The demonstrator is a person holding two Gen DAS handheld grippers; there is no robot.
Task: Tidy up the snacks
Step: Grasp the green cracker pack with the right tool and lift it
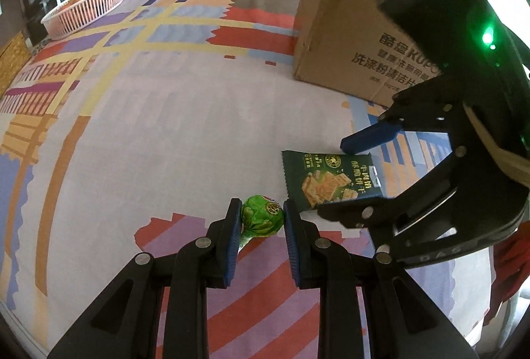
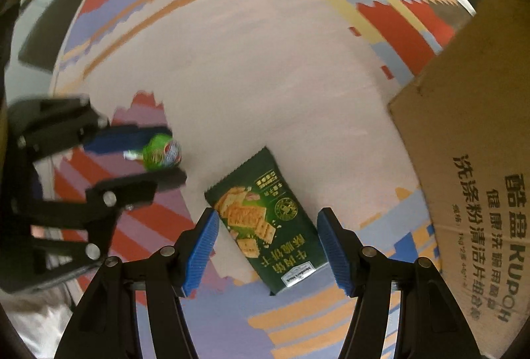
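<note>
In the left wrist view, the left gripper [image 1: 261, 214] is bracketing a green lollipop [image 1: 261, 215] at 6 o'clock, its jaws parted, only the left pad touching. At 3 o'clock the right gripper [image 1: 347, 176] is straddling a cracker packet [image 1: 329, 181] on the surface [image 1: 198, 120].

In the right wrist view, the right gripper's jaws are standing wide open around the packet at 6 o'clock, a cardboard box [image 2: 470, 160] sitting at 3 o'clock.

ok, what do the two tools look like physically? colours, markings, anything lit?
Both match: black linkage arms with silver rivets and blue ribbed pads on the fingers. The left tool shows this up close; the right tool has a bulky black housing with a green LED lit. No cables or sleeves visible.
</note>
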